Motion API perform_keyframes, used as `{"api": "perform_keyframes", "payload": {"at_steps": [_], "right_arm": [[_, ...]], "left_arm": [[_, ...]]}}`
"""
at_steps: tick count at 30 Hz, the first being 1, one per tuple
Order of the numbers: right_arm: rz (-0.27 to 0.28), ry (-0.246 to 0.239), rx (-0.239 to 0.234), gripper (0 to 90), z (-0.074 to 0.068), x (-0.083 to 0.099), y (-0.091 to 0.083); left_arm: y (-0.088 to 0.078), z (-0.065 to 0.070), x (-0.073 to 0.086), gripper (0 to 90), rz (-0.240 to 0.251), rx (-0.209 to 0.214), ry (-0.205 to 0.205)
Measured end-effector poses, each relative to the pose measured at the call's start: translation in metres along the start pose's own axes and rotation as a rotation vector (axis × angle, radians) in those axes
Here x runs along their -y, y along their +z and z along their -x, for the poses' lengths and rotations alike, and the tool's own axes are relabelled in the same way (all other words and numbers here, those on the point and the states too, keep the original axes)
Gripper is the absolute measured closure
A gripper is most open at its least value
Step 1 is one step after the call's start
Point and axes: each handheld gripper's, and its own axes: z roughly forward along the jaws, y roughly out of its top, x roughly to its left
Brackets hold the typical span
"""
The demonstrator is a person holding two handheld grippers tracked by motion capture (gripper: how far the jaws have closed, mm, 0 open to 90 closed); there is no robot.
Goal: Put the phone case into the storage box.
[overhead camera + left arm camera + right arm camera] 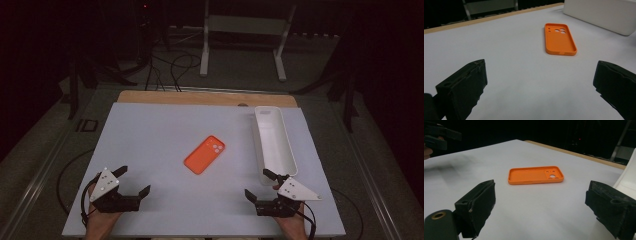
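An orange phone case [204, 154] lies hollow side up in the middle of the pale table [150, 140], its camera cut-outs toward the far right end. The same phone case [560, 38] lies ahead of my left gripper [541, 82], whose black jaws stand wide apart with nothing between them. My left gripper [134, 181] rests near the table's front left corner. At the front right, my right gripper [259, 185] is open too. Seen from there, the phone case [535, 175] lies ahead of the right gripper [540, 205], untouched.
A long white tray [274, 142] stands lengthwise along the table's right side, just beyond my right gripper; its wall shows as the white tray [599, 15] at the upper right. A wooden strip [205, 97] edges the far side. Cables and a metal stand lie on the floor beyond.
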Motion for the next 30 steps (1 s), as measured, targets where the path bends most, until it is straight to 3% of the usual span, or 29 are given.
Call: {"api": "perform_keyframes", "payload": {"at_steps": [15, 17, 30], "right_arm": [[0.009, 0.007, -0.006, 9.0, 0.001, 0.001, -0.002], [0.013, 0.014, -0.001, 9.0, 0.002, 0.001, -0.003], [0.026, 0.028, 0.031, 8.9, 0.012, 0.0, -0.011]], "left_arm": [[0.002, 0.002, -0.004, 0.0, -0.017, -0.004, -0.026], [0.004, 0.004, -0.008, 0.0, -0.038, -0.004, -0.024], [0.007, 0.008, -0.033, 0.0, -0.048, -0.011, -0.012]]}}
